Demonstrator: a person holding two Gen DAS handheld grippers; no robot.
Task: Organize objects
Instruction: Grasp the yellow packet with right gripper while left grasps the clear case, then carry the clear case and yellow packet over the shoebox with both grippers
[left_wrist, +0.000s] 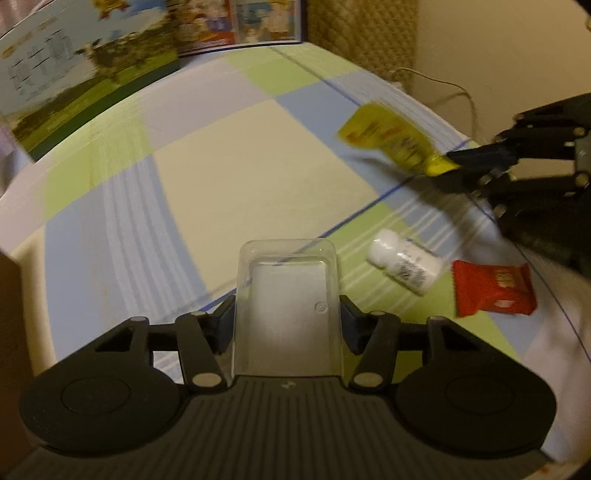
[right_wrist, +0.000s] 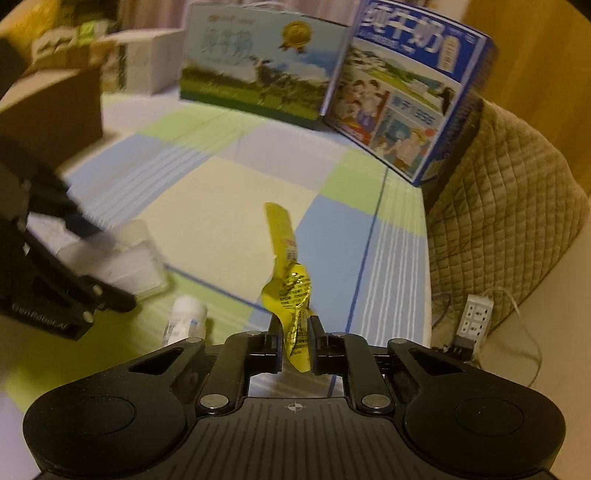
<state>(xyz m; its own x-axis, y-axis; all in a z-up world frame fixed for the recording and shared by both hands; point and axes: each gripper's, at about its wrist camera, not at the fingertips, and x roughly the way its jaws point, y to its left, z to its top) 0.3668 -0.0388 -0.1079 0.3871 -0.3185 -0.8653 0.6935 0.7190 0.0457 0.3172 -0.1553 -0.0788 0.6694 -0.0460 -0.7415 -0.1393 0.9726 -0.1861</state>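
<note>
Left gripper (left_wrist: 287, 319) clamped on a clear plastic tray (left_wrist: 288, 295), one finger on each long side, tray held open-side up just above the checkered bedsheet (left_wrist: 221, 155). Right gripper (right_wrist: 294, 345) pinched shut on the bottom end of a yellow sachet (right_wrist: 291, 295), rest of the packet sticking up and fwd, crumpled and twisted, lifted off the sheet. Same sachet (left_wrist: 391, 138) visible from the left cam, hanging out from the right gripper (left_wrist: 456, 162) towards the sheet's right edge. White pill bottle (left_wrist: 406, 264) lying on its side on a green square, just right of the tray. Red snack packet (left_wrist: 493, 290) flat beside it, closer to the right edge, not touching afaict. Two milk cartons (right_wrist: 258, 62) (right_wrist: 410, 103) standing along the far edge of the sheet, quilted beige cushion (right_wrist: 502, 206) past the far-right corner. White power strip (right_wrist: 474, 319) w/ cable down below the cushion. Brown cardboard box (right_wrist: 55, 107) at the left edge. Pretty blurry overall.
</note>
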